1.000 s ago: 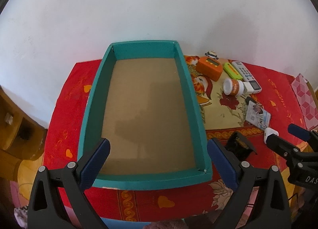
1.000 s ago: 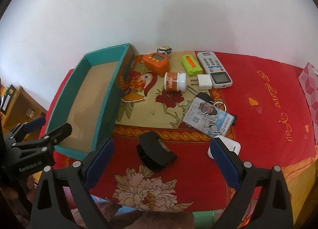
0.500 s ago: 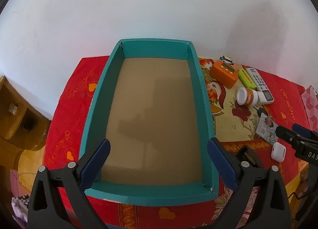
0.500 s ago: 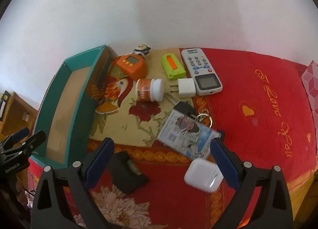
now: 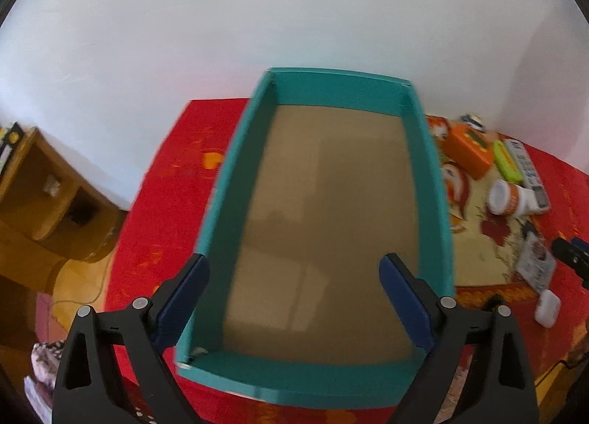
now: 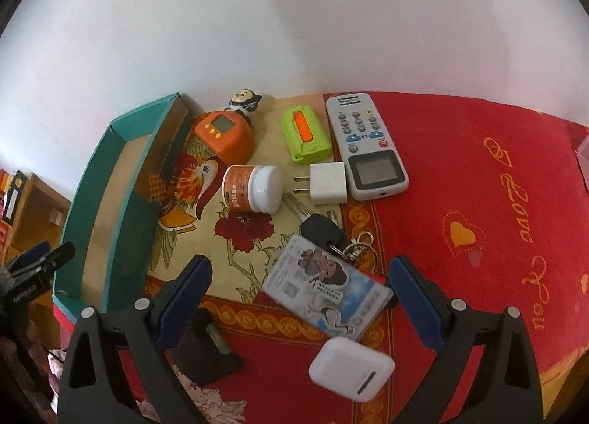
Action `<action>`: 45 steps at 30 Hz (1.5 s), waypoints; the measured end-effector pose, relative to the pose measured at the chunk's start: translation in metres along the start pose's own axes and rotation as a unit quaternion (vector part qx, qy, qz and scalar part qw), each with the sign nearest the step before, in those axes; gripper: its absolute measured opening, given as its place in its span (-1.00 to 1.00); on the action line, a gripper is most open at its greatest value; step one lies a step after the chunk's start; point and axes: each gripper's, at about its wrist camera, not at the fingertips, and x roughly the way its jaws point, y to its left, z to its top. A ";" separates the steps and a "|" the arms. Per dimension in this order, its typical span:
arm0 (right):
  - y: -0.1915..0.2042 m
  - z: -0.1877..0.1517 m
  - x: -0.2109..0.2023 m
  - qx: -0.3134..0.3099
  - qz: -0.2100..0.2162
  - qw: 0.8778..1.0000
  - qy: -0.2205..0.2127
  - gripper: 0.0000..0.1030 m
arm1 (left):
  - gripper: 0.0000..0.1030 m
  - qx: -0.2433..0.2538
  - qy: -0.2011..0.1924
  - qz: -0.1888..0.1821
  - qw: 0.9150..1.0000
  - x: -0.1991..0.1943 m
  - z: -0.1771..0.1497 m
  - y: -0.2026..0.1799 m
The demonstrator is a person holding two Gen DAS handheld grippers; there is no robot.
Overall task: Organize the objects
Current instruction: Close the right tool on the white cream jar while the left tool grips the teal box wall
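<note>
red floral cloth [image 6: 478,173] carries teal tray [image 6: 110,181], orange timer [image 6: 226,136], figurine [image 6: 244,101], green case [image 6: 305,135], remote [image 6: 368,146], jar [image 6: 252,188], charger [image 6: 325,182], key [image 6: 316,225], card [image 6: 325,286], white earbud case [image 6: 349,368], black block [image 6: 206,346]

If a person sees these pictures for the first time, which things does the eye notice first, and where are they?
First comes the big teal box, bare inside, standing on the red cloth directly ahead of the open left hand-held gripper. Next is the cluster of small things to its right: an orange clock, a green case and a grey remote near the wall. Closest to the open right hand-held gripper lie a picture card and a white earbud case.
</note>
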 end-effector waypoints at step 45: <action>0.027 0.069 0.063 0.152 0.026 0.986 0.060 0.83 | -0.62 0.074 0.078 -0.047 0.993 0.050 -0.026 0.061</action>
